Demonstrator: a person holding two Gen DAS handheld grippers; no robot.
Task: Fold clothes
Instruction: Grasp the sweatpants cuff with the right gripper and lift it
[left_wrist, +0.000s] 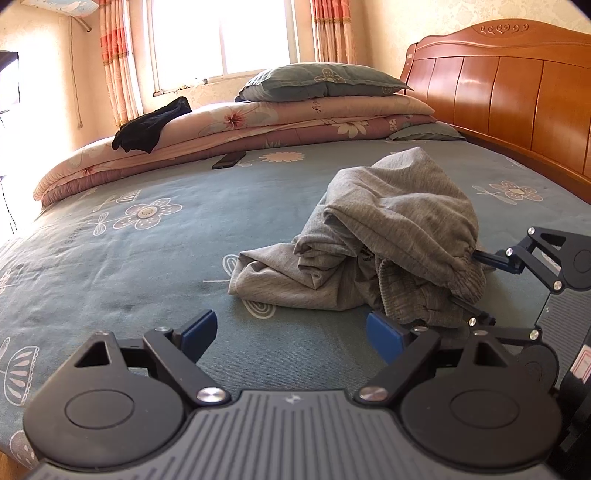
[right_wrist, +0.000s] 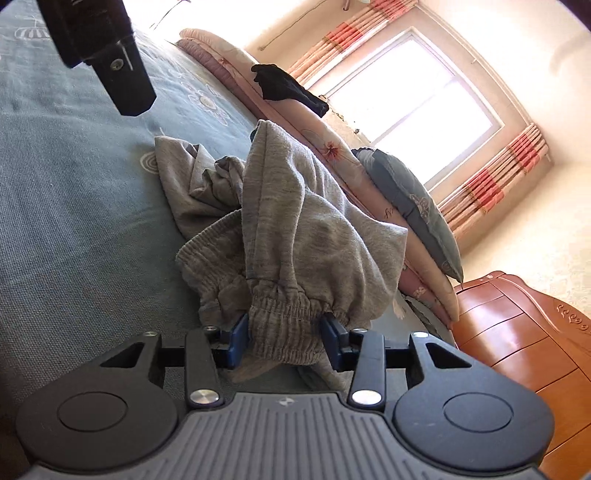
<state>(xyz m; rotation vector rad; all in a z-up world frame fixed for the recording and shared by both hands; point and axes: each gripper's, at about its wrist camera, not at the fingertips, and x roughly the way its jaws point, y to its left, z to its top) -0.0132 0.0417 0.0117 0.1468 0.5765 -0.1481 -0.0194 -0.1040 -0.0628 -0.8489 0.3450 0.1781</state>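
Folding has barely begun: the grey sweatpants (left_wrist: 391, 236) lie crumpled on the bed (left_wrist: 147, 258) near the headboard, right gripper (right_wrist: 284, 338) grasping their elastic waistband, left gripper (left_wrist: 291, 332) released and empty nearby.

L gripper (left_wrist: 291, 334) wide open, hovering low; R gripper (right_wrist: 284, 334) rolled sideways, jaws prob. pinching cloth.

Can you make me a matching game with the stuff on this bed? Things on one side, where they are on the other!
1. grey pants
2. black clothes
3. phone
4. blue-grey pillow

A. lying flat on the blue sheet
B. waistband between the right tongs
C. top of the quilt stack
D. draped over the pink quilt's edge

Pairs: 1-B, 2-D, 3-A, 4-C
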